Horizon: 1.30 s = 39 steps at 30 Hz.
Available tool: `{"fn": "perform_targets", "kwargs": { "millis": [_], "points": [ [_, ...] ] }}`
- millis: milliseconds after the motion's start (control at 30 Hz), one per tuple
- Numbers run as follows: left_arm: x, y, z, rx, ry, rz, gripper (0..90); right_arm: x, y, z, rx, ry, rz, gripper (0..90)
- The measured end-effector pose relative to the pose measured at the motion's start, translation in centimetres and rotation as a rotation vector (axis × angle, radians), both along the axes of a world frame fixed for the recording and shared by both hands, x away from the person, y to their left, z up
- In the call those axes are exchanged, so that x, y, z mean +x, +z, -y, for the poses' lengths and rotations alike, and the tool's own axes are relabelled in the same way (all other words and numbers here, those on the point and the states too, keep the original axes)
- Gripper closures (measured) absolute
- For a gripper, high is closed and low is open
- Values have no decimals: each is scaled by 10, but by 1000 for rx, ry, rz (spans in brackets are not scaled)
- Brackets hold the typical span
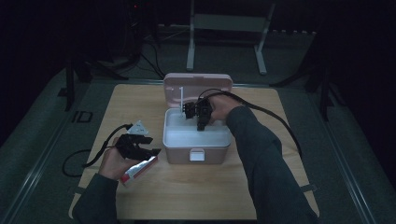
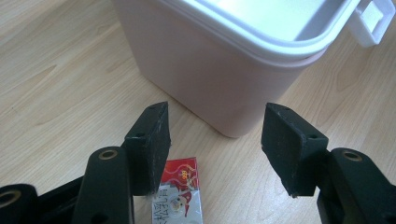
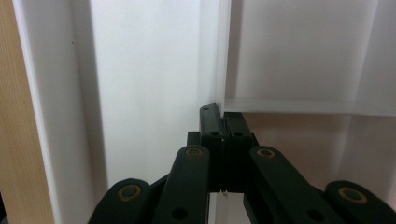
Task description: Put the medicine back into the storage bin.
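Fingers, high view: the left gripper (image 1: 148, 150) sits low at the bench's left side with its two black fingers spread; the right gripper (image 1: 201, 122) reaches down into the pink box (image 1: 198, 153), its tips too dark to read from this height.
Box, high view: it stands mid-bench (image 1: 205, 198) with its lid (image 1: 197, 91) swung up at the back and a white latch on the front wall.
Packet, high view: a red and white packet (image 1: 139, 170) lies on the wood just left of the box, right under the left gripper and the hand (image 1: 113, 163) holding it.
White strip, high view: a thin upright white piece (image 1: 180, 97) rises inside the box just left of the right gripper.
Fingers, left gripper view: the left gripper (image 2: 215, 149) has its fingers (image 2: 150, 144) well apart, with bare wood between them.
Packet, left gripper view: the packet (image 2: 180, 196) lies flat on the wood, below and just beside the left-hand finger, not pinched.
Box, left gripper view: a rounded pink corner (image 2: 224, 79) of the box stands just ahead of the fingers, white rim above it.
Fingers, right gripper view: the right gripper (image 3: 222, 116) has its fingers pressed together on the thin white partition (image 3: 222, 56), whose edge runs straight down between them.
Interior, right gripper view: white walls (image 3: 149, 70) on both sides, a strip of wood at the far left.
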<state>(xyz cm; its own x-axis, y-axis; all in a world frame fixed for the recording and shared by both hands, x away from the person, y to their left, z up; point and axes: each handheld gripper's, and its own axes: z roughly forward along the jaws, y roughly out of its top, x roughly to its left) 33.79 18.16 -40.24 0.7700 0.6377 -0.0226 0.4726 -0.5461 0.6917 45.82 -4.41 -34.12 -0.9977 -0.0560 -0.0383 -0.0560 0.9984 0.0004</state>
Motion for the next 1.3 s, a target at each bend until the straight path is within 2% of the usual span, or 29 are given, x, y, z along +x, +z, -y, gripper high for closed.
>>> {"fn": "perform_targets", "kwargs": {
  "millis": [233,433,533,700,933,1067,1300],
  "points": [
    [0,0,-1,4,0,5,417,-2,14,4,33,2,19,897],
    [0,1,-2,-1,3,5,417,-6,30,10,68,2,13,897],
    [0,1,-2,0,3,4,417,-8,33,12,69,5,17,897],
    [1,1,-4,-7,10,5,418,-14,38,29,60,-9,34,897],
    [1,1,-6,-13,18,7,418,-16,42,73,70,-68,38,897],
    [1,2,-7,-15,17,5,418,-18,41,108,64,-100,49,896],
    [1,3,-9,-13,20,1,418,-25,37,173,92,-196,61,896]
  ]
}}
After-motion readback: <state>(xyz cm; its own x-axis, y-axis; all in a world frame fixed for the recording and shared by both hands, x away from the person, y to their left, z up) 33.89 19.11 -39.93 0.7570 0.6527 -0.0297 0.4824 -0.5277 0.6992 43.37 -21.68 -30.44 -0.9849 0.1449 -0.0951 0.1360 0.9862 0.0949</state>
